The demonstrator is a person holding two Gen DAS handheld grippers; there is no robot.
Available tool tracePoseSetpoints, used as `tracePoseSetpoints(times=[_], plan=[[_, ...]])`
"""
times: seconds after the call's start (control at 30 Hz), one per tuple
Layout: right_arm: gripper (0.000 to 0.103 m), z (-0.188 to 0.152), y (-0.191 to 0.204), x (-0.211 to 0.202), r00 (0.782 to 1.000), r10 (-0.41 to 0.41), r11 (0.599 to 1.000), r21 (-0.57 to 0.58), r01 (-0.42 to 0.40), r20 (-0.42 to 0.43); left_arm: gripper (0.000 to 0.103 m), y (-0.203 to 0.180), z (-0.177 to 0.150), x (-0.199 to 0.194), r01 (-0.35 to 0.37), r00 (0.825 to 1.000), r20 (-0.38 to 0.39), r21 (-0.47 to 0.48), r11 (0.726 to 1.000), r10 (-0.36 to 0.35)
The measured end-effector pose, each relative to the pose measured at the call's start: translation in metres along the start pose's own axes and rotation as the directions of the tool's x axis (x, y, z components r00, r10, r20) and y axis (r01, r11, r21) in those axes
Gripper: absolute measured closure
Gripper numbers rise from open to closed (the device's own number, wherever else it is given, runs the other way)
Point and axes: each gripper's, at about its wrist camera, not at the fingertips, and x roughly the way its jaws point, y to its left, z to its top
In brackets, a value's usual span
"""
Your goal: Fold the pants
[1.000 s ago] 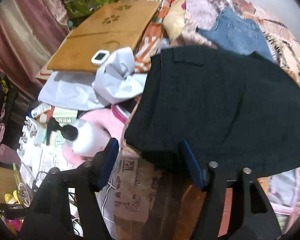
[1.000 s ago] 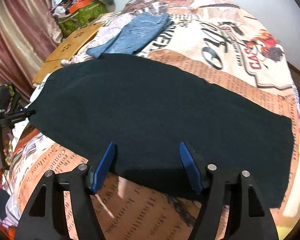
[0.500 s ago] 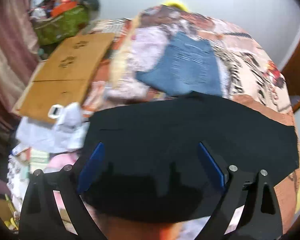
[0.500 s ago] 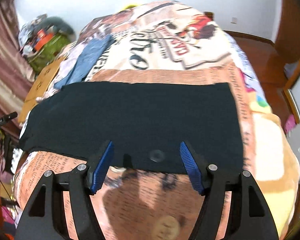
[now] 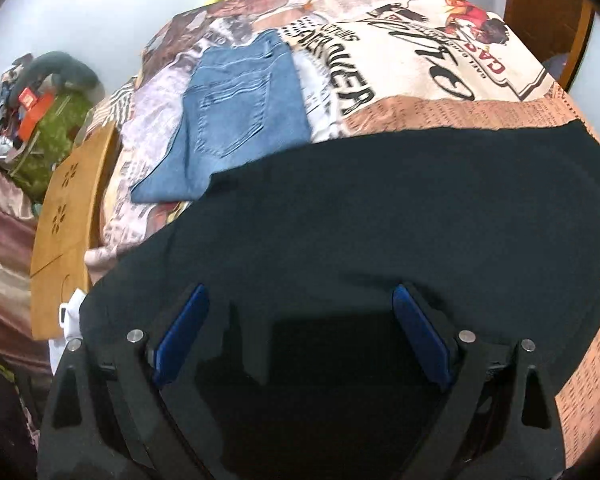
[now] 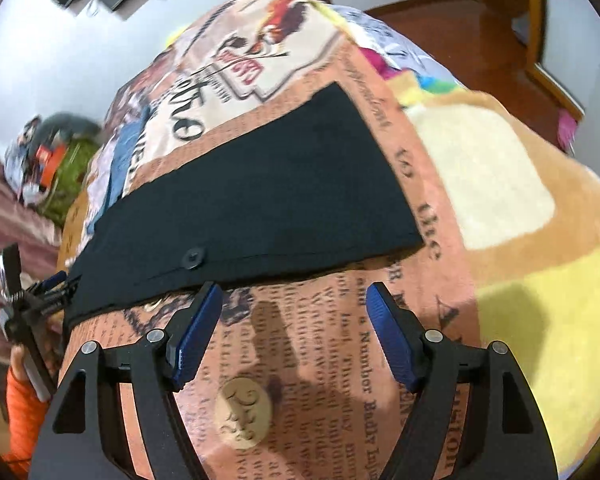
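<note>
Overhead, both hands above black pants (image 5: 380, 220).

We look steeply down from both wrists, close over the bed. Beyond the left tongs (image 5: 296, 320) spread the black pants (image 5: 380, 220); ahead of the right tongs (image 6: 294, 316) we share those pants (image 6: 260, 184), folded jeans (image 5: 236, 120) and printed blanket (image 6: 340, 360).

Bedspread (image 5: 440, 92), left wrist view: printed upside down; large black letters, partly legible, "…OWER" beside the jeans (image 5: 240, 120); red "CAS…" at right. Fine print on the orange band illegible.

Bedspread (image 6: 340, 360), right wrist view: newspaper-style columns, sideways; "Number", "Thursday" and "the" legible. Gold medallion (image 6: 242, 412) bears a curled monogram, unreadable.
</note>
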Motion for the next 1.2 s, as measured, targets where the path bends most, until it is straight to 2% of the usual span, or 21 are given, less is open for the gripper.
tracePoseSetpoints(times=[0.13, 0.17, 0.23, 0.4, 0.5, 0.6, 0.67, 0.7, 0.77, 0.87, 1.03, 1.2], plan=[[0.032, 0.004, -0.013, 0.007, 1.000, 0.029, 0.997, 0.071, -0.029, 0.000, 0.009, -0.008, 0.014, 0.007, 0.027, 1.000, -0.007, -0.018, 0.999, -0.027], [0.032, 0.004, -0.016, 0.009, 0.999, 0.033, 0.996, 0.085, -0.033, 0.000, 0.009, -0.009, 0.018, 0.010, 0.079, 0.997, -0.014, -0.026, 0.997, -0.079], [0.032, 0.005, -0.021, 0.017, 0.999, 0.037, 0.993, 0.112, -0.036, -0.003, 0.009, -0.013, 0.021, 0.012, 0.133, 0.990, -0.029, -0.055, 0.990, -0.135], [0.032, 0.010, -0.026, 0.021, 0.997, 0.050, 0.992, 0.111, -0.055, 0.051, 0.009, -0.030, 0.032, 0.019, 0.179, 0.983, -0.029, -0.062, 0.982, -0.181], [0.033, 0.015, -0.029, 0.022, 0.996, 0.046, 0.992, 0.112, -0.054, 0.074, 0.009, -0.039, 0.040, 0.025, 0.233, 0.970, -0.053, -0.076, 0.969, -0.238], [0.049, 0.020, -0.034, 0.021, 0.995, 0.013, 0.992, 0.120, -0.025, 0.098, 0.009, -0.048, 0.046, 0.028, 0.271, 0.959, -0.068, -0.085, 0.959, -0.277], [0.065, 0.024, -0.040, 0.021, 0.994, 0.002, 0.990, 0.137, -0.017, 0.112, 0.008, -0.055, 0.049, 0.031, 0.293, 0.951, -0.076, -0.090, 0.952, -0.300], [0.069, 0.026, -0.041, 0.022, 0.993, -0.004, 0.990, 0.141, -0.012, 0.115, 0.008, -0.057, 0.049, 0.032, 0.297, 0.949, -0.077, -0.089, 0.951, -0.304], [0.085, 0.030, -0.045, 0.023, 0.993, -0.003, 0.989, 0.147, -0.015, 0.122, 0.008, -0.062, 0.051, 0.032, 0.299, 0.949, -0.079, -0.083, 0.951, -0.306], [0.092, 0.032, -0.045, 0.018, 0.989, 0.012, 0.991, 0.130, -0.031, 0.144, 0.008, -0.068, 0.053, 0.030, 0.300, 0.949, -0.082, -0.068, 0.951, -0.305], [0.094, 0.036, -0.028, -0.003, 0.976, 0.017, 0.998, 0.051, -0.029, 0.218, 0.008, -0.067, 0.055, 0.018, 0.306, 0.948, -0.064, -0.077, 0.949, -0.311], [0.094, 0.046, -0.004, -0.024, 0.961, 0.039, 0.999, -0.009, -0.038, 0.274, 0.008, -0.051, 0.056, -0.010, 0.321, 0.947, 0.002, -0.105, 0.941, -0.322]])
